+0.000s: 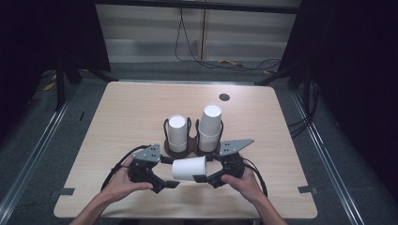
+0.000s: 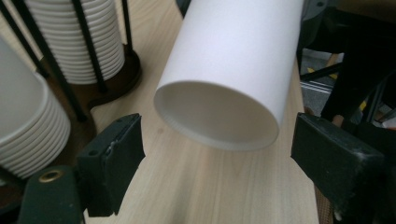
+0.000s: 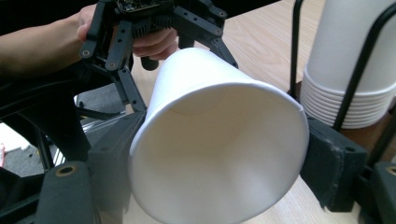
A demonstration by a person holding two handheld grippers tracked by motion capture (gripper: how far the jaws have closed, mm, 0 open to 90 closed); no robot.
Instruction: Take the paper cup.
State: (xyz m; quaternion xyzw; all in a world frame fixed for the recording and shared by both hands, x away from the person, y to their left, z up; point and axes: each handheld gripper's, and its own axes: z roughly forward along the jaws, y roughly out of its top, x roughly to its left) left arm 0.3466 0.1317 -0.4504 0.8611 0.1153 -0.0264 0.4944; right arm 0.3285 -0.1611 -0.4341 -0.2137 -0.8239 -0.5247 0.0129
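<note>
A single white paper cup (image 1: 189, 168) lies sideways above the table (image 1: 122, 117), clamped in the right claw (image 1: 205, 178), its mouth offered toward the left claw (image 1: 165, 183), spread apart, before the stacked-cup rack (image 1: 187, 146).

A light wood worktop (image 1: 131, 108) w/ rounded corners. Small dark round hole (image 1: 224, 97) near the far edge, right of middle. Grey floor (image 1: 70, 140) around it. Black cables (image 1: 225, 63) lie on the floor past the far edge, w/ yellow bits (image 1: 230, 63).
</note>
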